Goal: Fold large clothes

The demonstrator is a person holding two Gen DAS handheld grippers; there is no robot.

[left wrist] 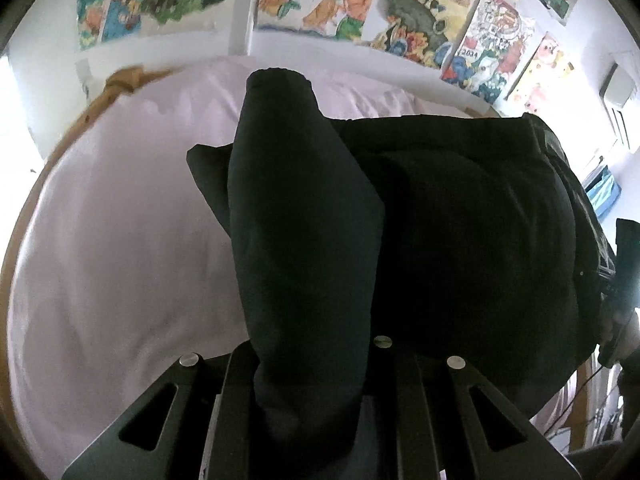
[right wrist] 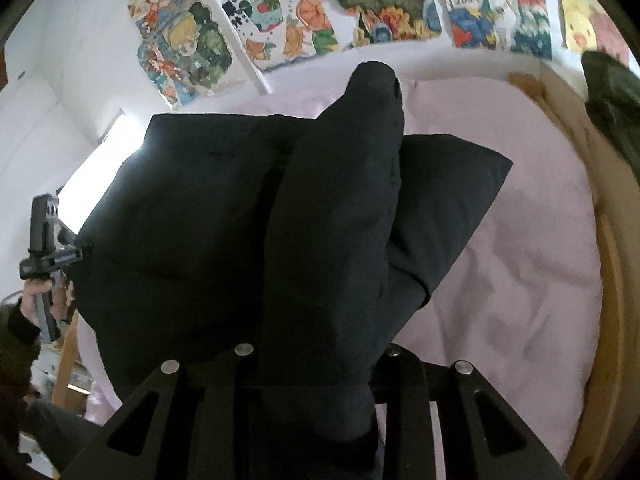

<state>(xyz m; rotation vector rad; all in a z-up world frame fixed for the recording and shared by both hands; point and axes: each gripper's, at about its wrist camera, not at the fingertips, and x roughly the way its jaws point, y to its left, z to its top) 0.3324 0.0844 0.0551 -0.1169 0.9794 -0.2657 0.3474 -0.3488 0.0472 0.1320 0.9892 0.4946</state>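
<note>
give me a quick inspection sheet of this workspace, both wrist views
surface: bed with pale pink sheet, wrinkled, inside a wooden frame
job's things: black garment, lifted off the sheet and hanging between both grippers
clutter: dark green cloth draped over the frame's far corner
grippers: left gripper shut on a bunched fold of the garment; right gripper likewise
cables: thin dark cable at the right edge of the left view
surroundings: white wall with colourful drawings; wall unit; bright window light
</note>
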